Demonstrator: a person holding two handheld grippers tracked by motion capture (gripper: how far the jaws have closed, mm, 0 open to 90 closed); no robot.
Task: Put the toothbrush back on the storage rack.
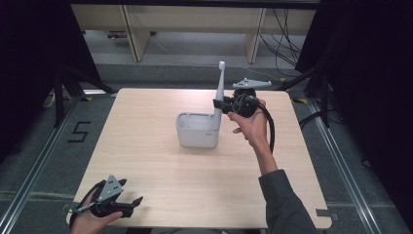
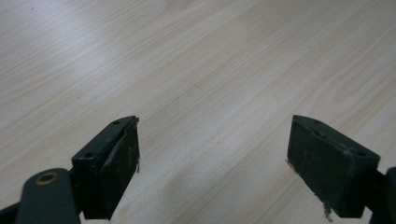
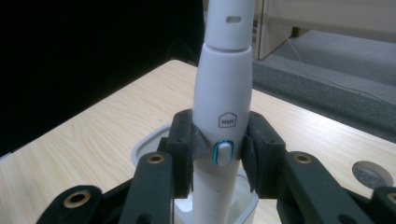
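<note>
Left tool [image 1: 127, 201]: near table [image 1: 160, 165] edge, jaws spread, nothing between them, well apart from the work. White bin [image 1: 197, 129]: mid-table. Electric toothbrush [image 1: 219, 90]: long axis upright, head uppermost, foot at the bin's right end. Right tool [image 1: 220, 105]: level, pinching its handle from the right, the nearer hand; lowering looks next.

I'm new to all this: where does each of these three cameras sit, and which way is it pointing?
High view: above the person's side, looking forward and down on the table; shows both forearms, left gripper and right gripper.
Left gripper view: rides the left gripper, facing bare tabletop; its jaws stand apart.
Right gripper view: rides the right gripper, facing the electric toothbrush it clamps.
Shared: high and right gripper views both show toothbrush and white holder.
</note>
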